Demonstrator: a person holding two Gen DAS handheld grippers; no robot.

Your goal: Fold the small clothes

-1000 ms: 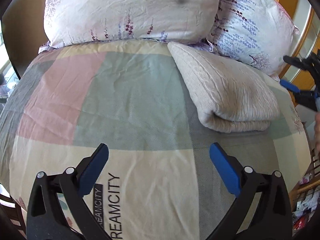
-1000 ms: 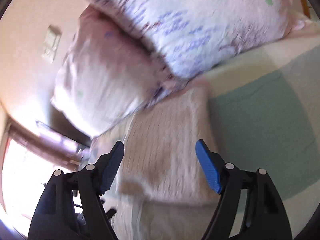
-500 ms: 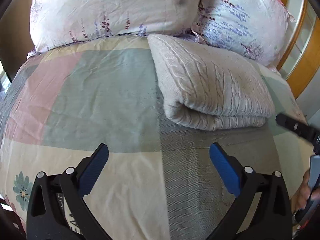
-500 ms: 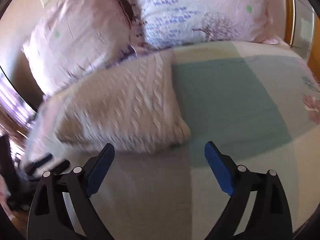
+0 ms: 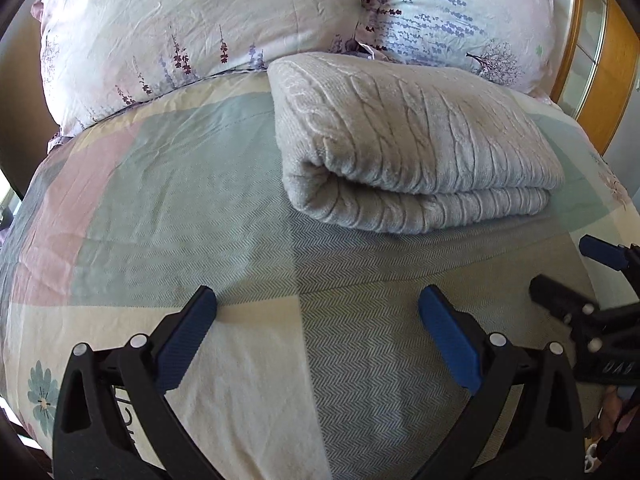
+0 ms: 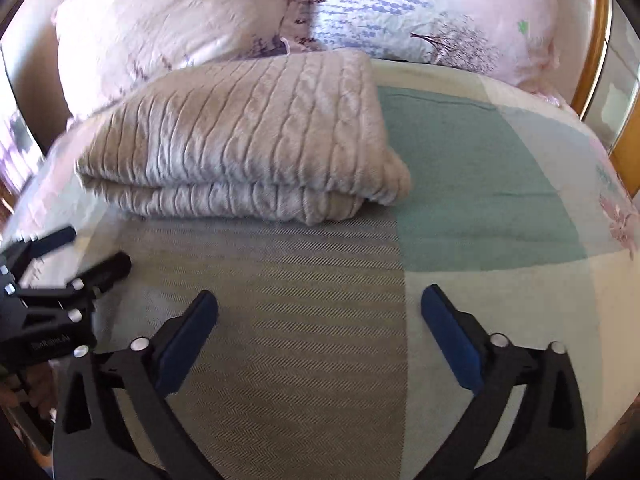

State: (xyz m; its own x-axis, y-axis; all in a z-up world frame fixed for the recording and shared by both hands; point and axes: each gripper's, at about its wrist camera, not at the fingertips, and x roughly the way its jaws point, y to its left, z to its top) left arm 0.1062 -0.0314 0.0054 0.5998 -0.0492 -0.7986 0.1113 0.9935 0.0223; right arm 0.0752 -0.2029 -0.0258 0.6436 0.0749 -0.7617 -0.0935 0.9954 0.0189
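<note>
Left gripper (image 5: 318, 320), jaws apart and empty, faces one folded knit sweater (image 5: 412, 148) lying on the patchwork bedspread (image 5: 168, 196) before two floral pillows (image 5: 192, 28). Right gripper (image 6: 319, 322), likewise spread and holding nothing, sees the same single sweater (image 6: 248, 136) ahead.

Right gripper (image 6: 319, 304) hovers over the bedspread (image 6: 480, 184), jaws spread wide with nothing between them. Beyond and left of the jaws lies the folded cable-knit sweater (image 6: 248, 136), two floral pillows (image 6: 400, 4) behind it. Left gripper (image 6: 76, 252) pokes in at far left.
</note>
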